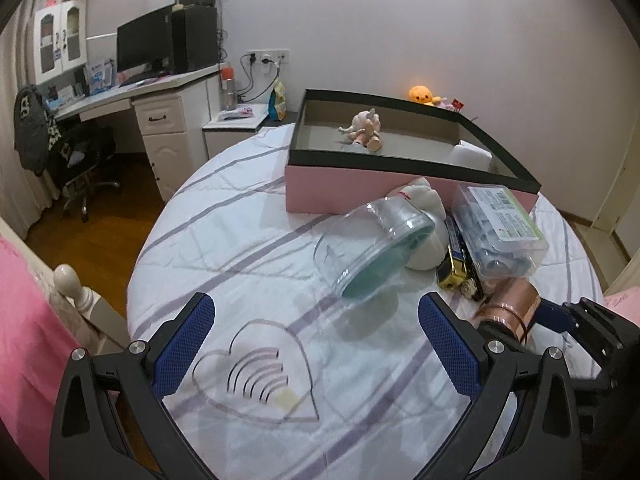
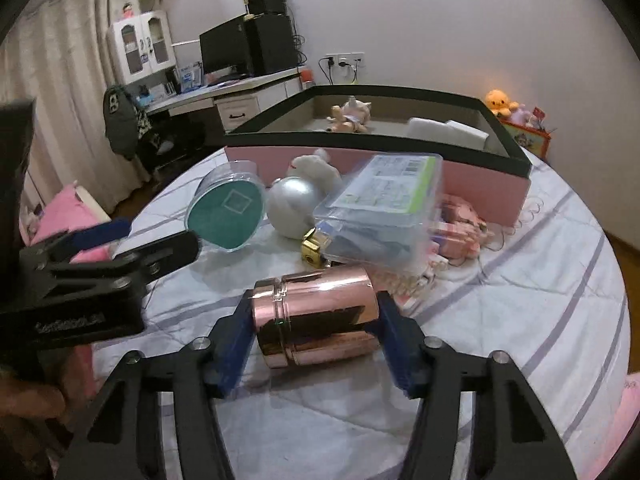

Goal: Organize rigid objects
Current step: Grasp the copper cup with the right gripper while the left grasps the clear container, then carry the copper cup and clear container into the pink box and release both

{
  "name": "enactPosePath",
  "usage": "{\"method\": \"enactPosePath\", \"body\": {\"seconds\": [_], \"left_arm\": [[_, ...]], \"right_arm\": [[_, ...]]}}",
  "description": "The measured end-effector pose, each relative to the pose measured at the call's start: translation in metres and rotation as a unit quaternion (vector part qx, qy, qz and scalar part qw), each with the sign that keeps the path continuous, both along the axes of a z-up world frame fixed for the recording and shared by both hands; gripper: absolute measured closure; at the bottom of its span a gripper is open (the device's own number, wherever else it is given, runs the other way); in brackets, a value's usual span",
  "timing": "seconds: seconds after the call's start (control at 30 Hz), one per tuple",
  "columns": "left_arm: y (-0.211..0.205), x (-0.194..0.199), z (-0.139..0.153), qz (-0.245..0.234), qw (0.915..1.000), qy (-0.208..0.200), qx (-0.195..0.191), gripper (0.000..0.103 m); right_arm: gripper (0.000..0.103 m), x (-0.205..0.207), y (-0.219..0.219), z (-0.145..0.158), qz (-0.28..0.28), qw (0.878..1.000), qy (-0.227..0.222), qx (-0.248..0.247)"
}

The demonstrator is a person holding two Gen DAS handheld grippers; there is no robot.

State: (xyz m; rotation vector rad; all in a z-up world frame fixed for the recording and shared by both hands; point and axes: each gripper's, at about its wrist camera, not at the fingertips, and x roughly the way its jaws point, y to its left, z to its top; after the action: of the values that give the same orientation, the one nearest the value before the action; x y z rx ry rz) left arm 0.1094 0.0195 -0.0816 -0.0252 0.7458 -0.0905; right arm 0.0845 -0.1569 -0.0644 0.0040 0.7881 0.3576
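Observation:
My right gripper (image 2: 314, 334) is shut on a rose-gold metal canister (image 2: 316, 312), held sideways between its blue pads just above the bed sheet; the canister also shows in the left wrist view (image 1: 510, 304). My left gripper (image 1: 316, 344) is open and empty over a clear heart-shaped acrylic piece (image 1: 256, 376). Ahead lie a clear round jar with a teal base (image 1: 372, 248), a white plush (image 1: 424, 220), a clear plastic box of small parts (image 1: 500, 228) and a gold object (image 1: 452, 272). The pink box with a black rim (image 1: 400, 188) holds a doll figure (image 1: 364, 126) and a white block (image 1: 470, 154).
A round bed with a white, purple-striped sheet (image 1: 224, 240) carries everything. Pink packets (image 2: 460, 228) lie right of the plastic box. A desk with a monitor (image 1: 144, 44), an office chair (image 1: 80, 160) and a nightstand (image 1: 236, 124) stand at the back left. A yellow plush (image 1: 422, 94) sits behind the box.

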Motion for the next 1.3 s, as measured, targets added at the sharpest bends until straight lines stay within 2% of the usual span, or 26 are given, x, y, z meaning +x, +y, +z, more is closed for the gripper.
{"method": "enactPosePath", "body": {"seconds": [0.1, 0.23, 0.33, 0.4, 0.43, 0.47, 0.53, 0.63, 1.0, 1.1, 1.17, 1.23, 1.3], "left_arm": [[-0.006, 0.012, 0.0, -0.011, 0.9998, -0.001, 0.014, 0.0], [-0.018, 0.035, -0.007, -0.029, 0.9986, 0.01, 0.043, 0.0], [-0.023, 0.044, -0.009, -0.044, 0.9978, 0.015, 0.048, 0.001], [-0.024, 0.042, -0.004, -0.065, 0.9976, 0.001, 0.026, 0.015], [-0.022, 0.041, -0.002, -0.074, 0.9972, 0.0, 0.012, 0.032], [-0.021, 0.039, -0.001, -0.08, 0.9968, 0.002, 0.001, 0.039], [-0.019, 0.034, -0.001, -0.079, 0.9969, -0.001, 0.0, 0.045], [-0.01, 0.028, -0.002, -0.076, 0.997, 0.001, -0.018, 0.061], [-0.003, 0.015, 0.003, -0.077, 0.9965, -0.014, -0.03, 0.064], [-0.012, 0.023, -0.002, -0.083, 0.9965, 0.003, -0.007, 0.062], [-0.016, 0.033, -0.008, -0.085, 0.9963, 0.01, -0.01, 0.061], [-0.016, 0.042, -0.012, -0.092, 0.9952, 0.021, -0.027, 0.065], [-0.016, 0.041, -0.01, -0.093, 0.9951, 0.016, -0.031, 0.065]], "right_arm": [[0.045, 0.002, -0.012, 0.001, -0.002, 0.999, 0.01, 0.033], [0.045, -0.002, -0.024, 0.002, -0.004, 0.999, 0.013, 0.046], [0.045, -0.002, -0.028, 0.0, -0.007, 0.999, 0.016, 0.052], [0.045, -0.002, -0.029, 0.001, -0.009, 0.998, 0.016, 0.054], [0.045, -0.002, -0.028, 0.001, -0.01, 0.998, 0.016, 0.053], [0.045, -0.002, -0.029, 0.002, -0.011, 0.998, 0.016, 0.054], [0.045, 0.0, -0.03, 0.002, -0.013, 0.998, 0.017, 0.058], [0.045, -0.001, -0.031, 0.004, -0.014, 0.998, 0.017, 0.061], [0.045, -0.007, -0.031, 0.011, -0.013, 0.998, 0.009, 0.065], [0.045, -0.006, -0.032, 0.01, -0.015, 0.998, 0.011, 0.065], [0.045, -0.005, -0.032, 0.008, -0.017, 0.998, 0.014, 0.066], [0.045, -0.006, -0.032, 0.008, -0.018, 0.998, 0.016, 0.065], [0.045, -0.006, -0.032, 0.009, -0.018, 0.998, 0.015, 0.065]]}}
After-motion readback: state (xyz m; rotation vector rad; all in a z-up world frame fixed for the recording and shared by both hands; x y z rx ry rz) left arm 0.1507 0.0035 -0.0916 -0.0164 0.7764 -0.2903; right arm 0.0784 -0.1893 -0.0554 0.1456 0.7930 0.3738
